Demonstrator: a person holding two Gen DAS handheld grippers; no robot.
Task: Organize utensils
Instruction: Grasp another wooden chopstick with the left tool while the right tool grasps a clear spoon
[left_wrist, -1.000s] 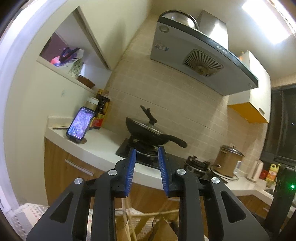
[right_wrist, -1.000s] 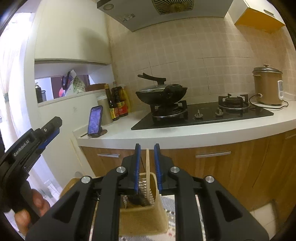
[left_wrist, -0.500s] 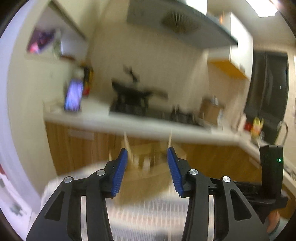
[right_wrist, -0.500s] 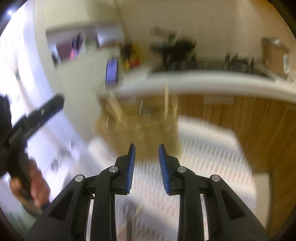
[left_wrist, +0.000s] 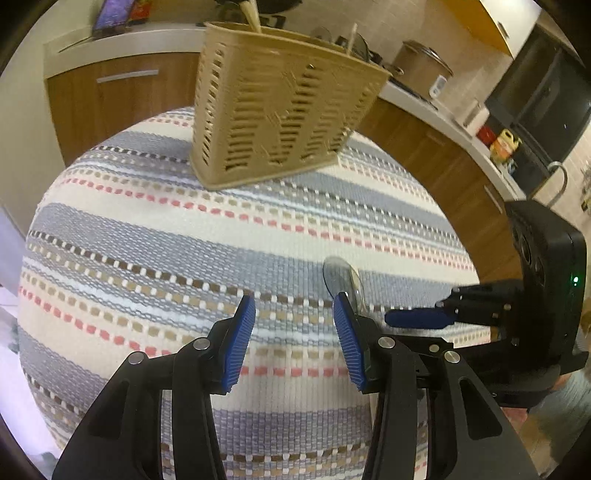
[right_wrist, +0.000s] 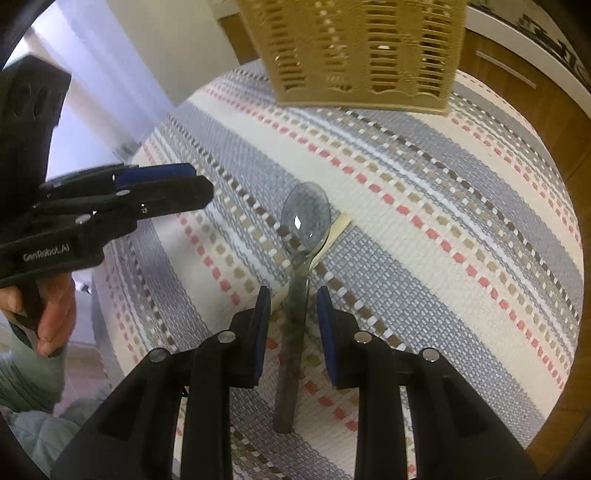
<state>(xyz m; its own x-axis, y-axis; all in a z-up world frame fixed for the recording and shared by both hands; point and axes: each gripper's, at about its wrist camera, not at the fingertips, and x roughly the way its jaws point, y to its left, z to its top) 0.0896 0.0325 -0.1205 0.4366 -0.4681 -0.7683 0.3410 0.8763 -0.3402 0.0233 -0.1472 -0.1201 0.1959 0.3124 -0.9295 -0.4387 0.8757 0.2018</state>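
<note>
A metal spoon (right_wrist: 303, 258) is lying on the striped mat (right_wrist: 461, 206), in front of the tan slotted caddy (right_wrist: 362, 48), crossing a pale chopstick (right_wrist: 338, 229); the right gripper (right_wrist: 291, 314) is being held open astride its handle; the left gripper (left_wrist: 293, 339), beside the spoon, is also spread, empty; only the handle should be pinched.

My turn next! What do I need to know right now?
Right gripper: open, its fingers either side of the spoon handle, not closed on it.
Left gripper: open, holding nothing, above the striped cloth.
Spoon lies flat on the cloth, across a pale flat stick.
Tan utensil basket stands at the far end of the cloth and already holds some utensils.
Left to do: grip the spoon, put it in the basket, then the stick.
</note>
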